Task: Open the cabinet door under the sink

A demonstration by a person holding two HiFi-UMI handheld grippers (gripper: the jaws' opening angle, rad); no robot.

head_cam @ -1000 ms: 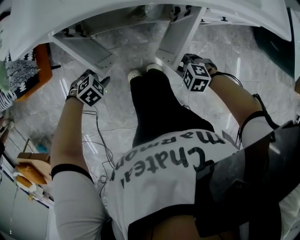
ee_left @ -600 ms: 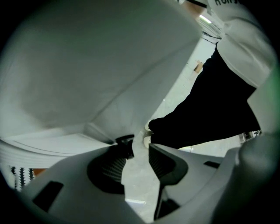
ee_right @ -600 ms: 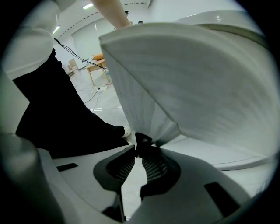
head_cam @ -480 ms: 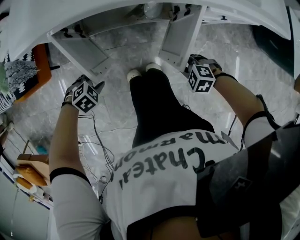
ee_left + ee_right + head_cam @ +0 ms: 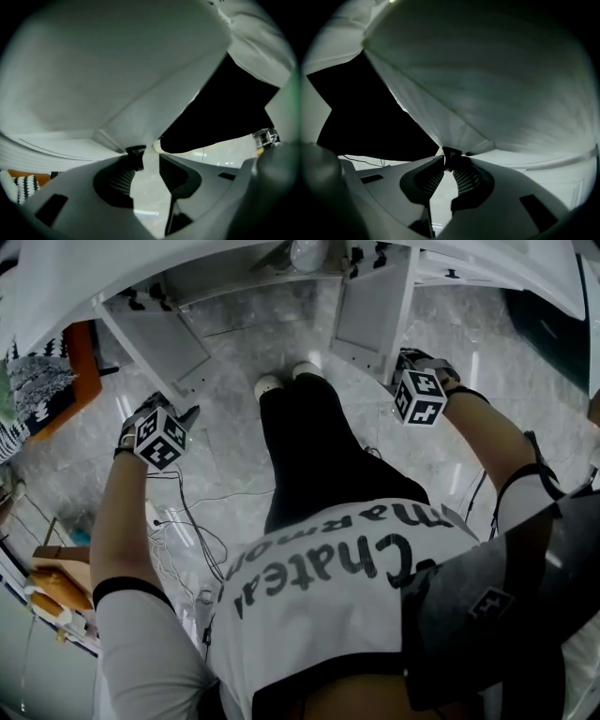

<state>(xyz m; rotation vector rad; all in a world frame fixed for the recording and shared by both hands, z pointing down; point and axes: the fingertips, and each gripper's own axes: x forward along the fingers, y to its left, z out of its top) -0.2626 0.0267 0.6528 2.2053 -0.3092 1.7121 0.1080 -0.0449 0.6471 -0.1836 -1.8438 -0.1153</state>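
Note:
Both white cabinet doors under the sink stand swung out. In the head view the left door (image 5: 161,341) ends at my left gripper (image 5: 187,414), and the right door (image 5: 370,307) ends at my right gripper (image 5: 405,360). In the left gripper view, the left door's (image 5: 117,79) black handle (image 5: 136,151) rests against one fingertip of my left gripper (image 5: 149,160). Floor shows between the handle and the other finger, so the jaws stand open. In the right gripper view, my right gripper (image 5: 451,165) pinches the right door's (image 5: 497,84) black handle (image 5: 451,154) at its fingertips. Its jaws have just been opening slightly.
The person's black trouser legs (image 5: 309,446) and white shoes (image 5: 286,381) stand between the two doors on the marble floor (image 5: 244,352). Cables (image 5: 202,521) trail over the floor at the left. An orange piece of furniture (image 5: 86,362) sits at the far left, the white counter edge (image 5: 487,259) above.
Both grippers have moved outward, the left one leftward and the right one rightward, and both doors have swung wider apart with them.

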